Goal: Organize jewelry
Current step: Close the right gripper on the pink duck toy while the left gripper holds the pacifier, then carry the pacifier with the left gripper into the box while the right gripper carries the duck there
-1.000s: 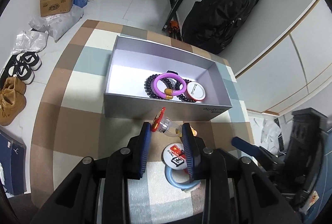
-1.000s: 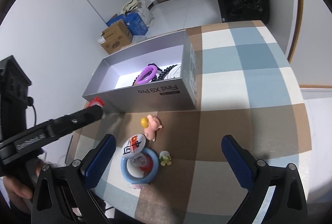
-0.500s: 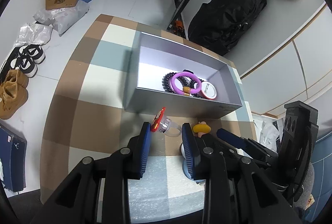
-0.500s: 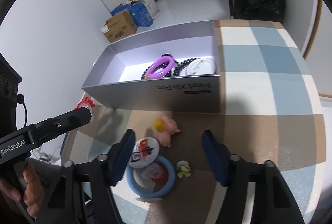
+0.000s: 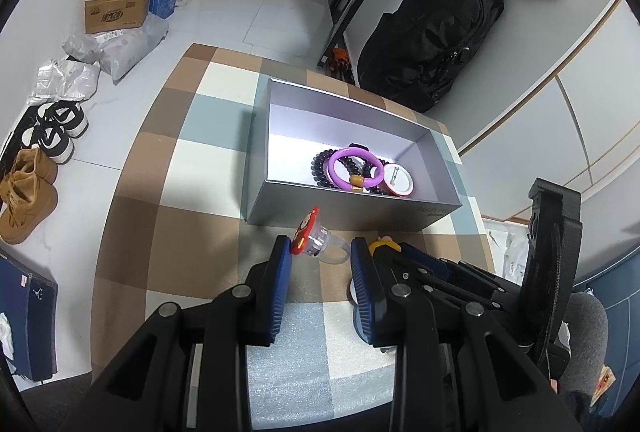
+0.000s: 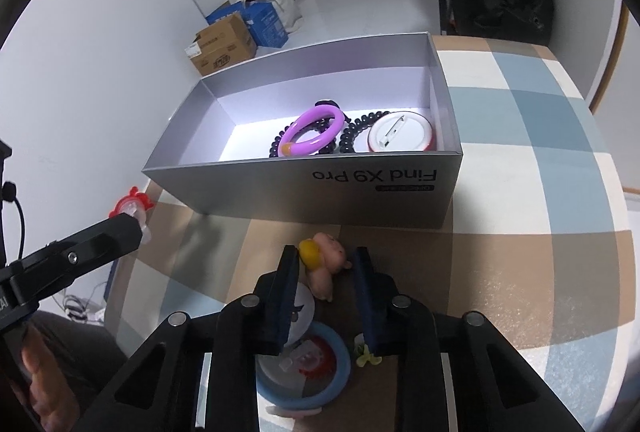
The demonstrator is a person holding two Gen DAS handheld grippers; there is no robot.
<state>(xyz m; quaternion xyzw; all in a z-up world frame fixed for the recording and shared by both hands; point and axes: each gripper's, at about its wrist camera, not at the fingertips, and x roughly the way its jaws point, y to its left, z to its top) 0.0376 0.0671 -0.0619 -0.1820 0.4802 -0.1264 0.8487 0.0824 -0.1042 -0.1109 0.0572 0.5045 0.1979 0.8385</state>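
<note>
Checkered tablecloth (image 6: 520, 272) under right claw (image 6: 326, 264), closing around pink pig charm (image 6: 330, 264).

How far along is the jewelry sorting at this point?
Partly done. The purple bangle, dark bead bracelet and white badge already lie in the grey box. The left gripper holds the clear red-topped ring; the right gripper has just been closing around the pink pig charm. The blue ring, another badge and small flower remain outside.

The left gripper (image 5: 320, 252) pointed steeply down, its blue pads clamped on the red-topped clear ring (image 5: 316, 238). Just right of it, the right gripper (image 6: 326, 264) had just been closing, its pads pressing the pink pig figure (image 6: 326, 264).
</note>
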